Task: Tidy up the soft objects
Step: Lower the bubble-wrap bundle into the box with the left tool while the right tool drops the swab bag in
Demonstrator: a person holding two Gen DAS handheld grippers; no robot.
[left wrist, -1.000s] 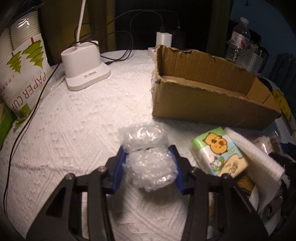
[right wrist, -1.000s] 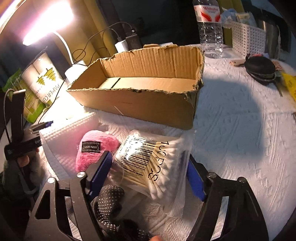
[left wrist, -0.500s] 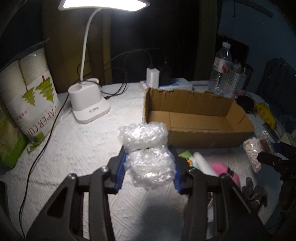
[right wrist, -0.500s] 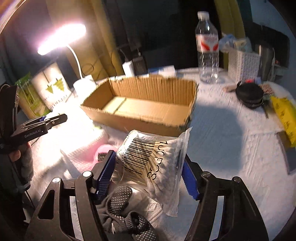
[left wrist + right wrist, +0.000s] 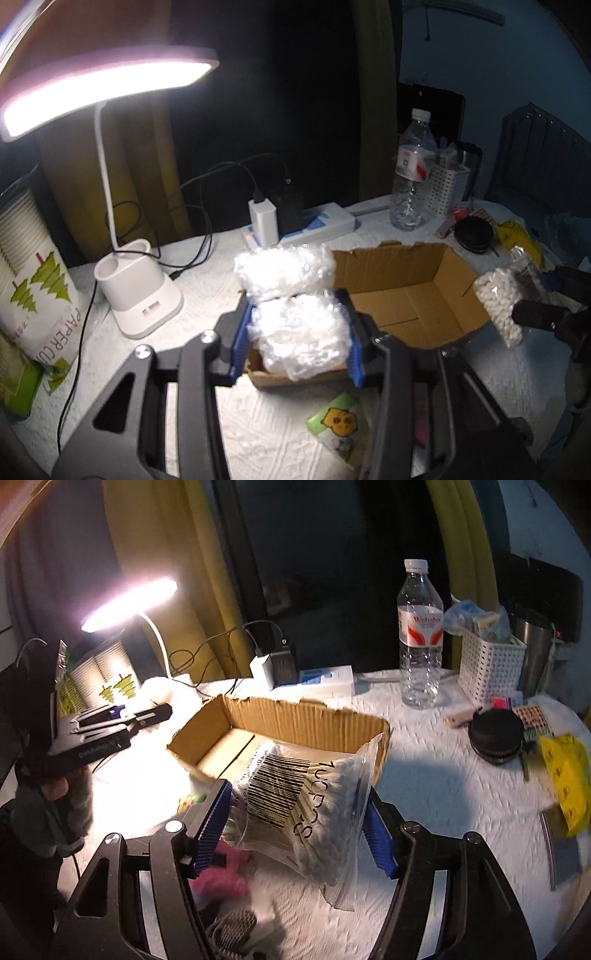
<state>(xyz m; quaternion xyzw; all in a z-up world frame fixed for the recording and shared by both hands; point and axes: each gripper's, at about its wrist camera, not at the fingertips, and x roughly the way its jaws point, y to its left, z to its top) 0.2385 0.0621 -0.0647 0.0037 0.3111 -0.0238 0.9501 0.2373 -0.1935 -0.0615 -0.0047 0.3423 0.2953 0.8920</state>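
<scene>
My left gripper (image 5: 295, 336) is shut on a wad of bubble wrap (image 5: 291, 295) and holds it in the air above the near left end of the open cardboard box (image 5: 413, 295). My right gripper (image 5: 297, 819) is shut on a clear bag of cotton swabs (image 5: 295, 805), held above the box's (image 5: 280, 720) near right corner. That bag also shows at the right of the left wrist view (image 5: 502, 299). A green tissue pack (image 5: 340, 428) and a pink plush item (image 5: 221, 878) lie on the white table in front of the box.
A lit desk lamp (image 5: 136, 295) stands left of the box, a paper cup pack (image 5: 37, 291) further left. A power strip with chargers (image 5: 295, 225), a water bottle (image 5: 419, 635), a white basket (image 5: 487, 664), a black round case (image 5: 495, 734) and a yellow bag (image 5: 565, 775) lie behind and right.
Both grippers have risen from the table with their loads and moved over the cardboard box. The bubble wrap and the swab bag now hang above the box's ends.
</scene>
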